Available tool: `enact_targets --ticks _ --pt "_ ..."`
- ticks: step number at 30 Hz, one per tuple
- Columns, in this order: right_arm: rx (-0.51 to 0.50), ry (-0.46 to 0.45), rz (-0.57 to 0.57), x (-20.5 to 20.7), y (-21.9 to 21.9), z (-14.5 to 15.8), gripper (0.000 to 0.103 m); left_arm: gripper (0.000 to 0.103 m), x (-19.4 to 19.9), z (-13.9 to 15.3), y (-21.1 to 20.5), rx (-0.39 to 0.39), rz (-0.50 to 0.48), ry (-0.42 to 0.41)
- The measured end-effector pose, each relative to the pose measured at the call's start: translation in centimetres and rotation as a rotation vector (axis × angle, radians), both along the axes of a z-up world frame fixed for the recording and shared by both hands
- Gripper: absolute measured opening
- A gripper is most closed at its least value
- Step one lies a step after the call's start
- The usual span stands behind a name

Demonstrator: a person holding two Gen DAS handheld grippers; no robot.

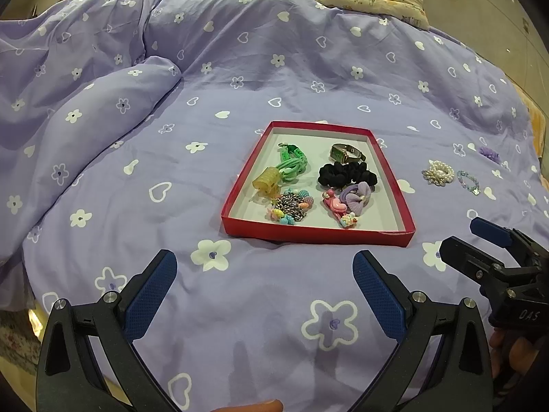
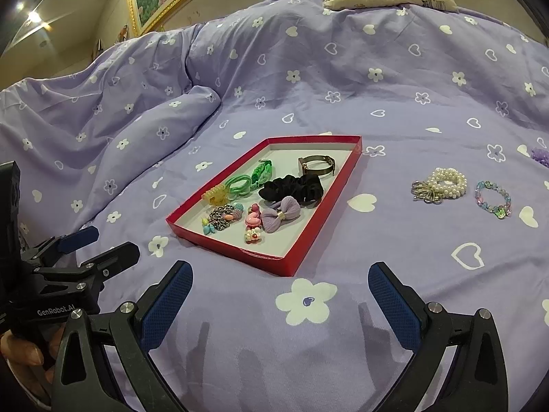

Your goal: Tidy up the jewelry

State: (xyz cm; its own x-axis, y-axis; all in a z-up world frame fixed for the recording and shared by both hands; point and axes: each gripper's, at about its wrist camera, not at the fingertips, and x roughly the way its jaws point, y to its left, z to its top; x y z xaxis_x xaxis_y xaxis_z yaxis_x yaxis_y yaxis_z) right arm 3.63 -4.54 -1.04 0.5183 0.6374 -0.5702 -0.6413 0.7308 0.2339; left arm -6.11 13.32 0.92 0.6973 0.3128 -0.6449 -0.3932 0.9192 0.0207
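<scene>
On the bedspread (image 2: 240,68): red tray (image 2: 322,213) of hair accessories.
Pearl bracelet (image 2: 442,183) lies outside; left gripper (image 1: 264,285) and right gripper (image 2: 279,295) both gape, empty.

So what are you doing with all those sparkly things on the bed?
A person holds two grippers, left gripper and right gripper, both open and empty above the purple bedspread. Most hair ties, clips and a watch already lie in the red tray. A pearl bracelet, a beaded bracelet and a small purple piece lie outside it on the right.
</scene>
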Motion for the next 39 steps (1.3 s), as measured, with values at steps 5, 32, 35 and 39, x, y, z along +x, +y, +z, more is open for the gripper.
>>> enact_targets --ticks 5,32,35,39 --pt "0.001 -0.003 0.002 -0.08 0.00 0.12 0.103 0.103 0.00 -0.03 -0.01 0.000 -0.001 -0.001" --pt "0.002 -0.004 0.007 -0.15 0.06 0.19 0.103 0.103 0.01 0.09 0.12 0.010 -0.004 -0.002" --pt "0.002 -0.007 0.008 -0.16 0.06 0.20 0.103 0.103 0.02 0.17 0.15 0.015 -0.006 -0.006" --pt "0.004 -0.010 0.011 -0.14 0.00 0.41 0.103 0.103 0.06 0.15 0.01 0.016 -0.008 -0.006"
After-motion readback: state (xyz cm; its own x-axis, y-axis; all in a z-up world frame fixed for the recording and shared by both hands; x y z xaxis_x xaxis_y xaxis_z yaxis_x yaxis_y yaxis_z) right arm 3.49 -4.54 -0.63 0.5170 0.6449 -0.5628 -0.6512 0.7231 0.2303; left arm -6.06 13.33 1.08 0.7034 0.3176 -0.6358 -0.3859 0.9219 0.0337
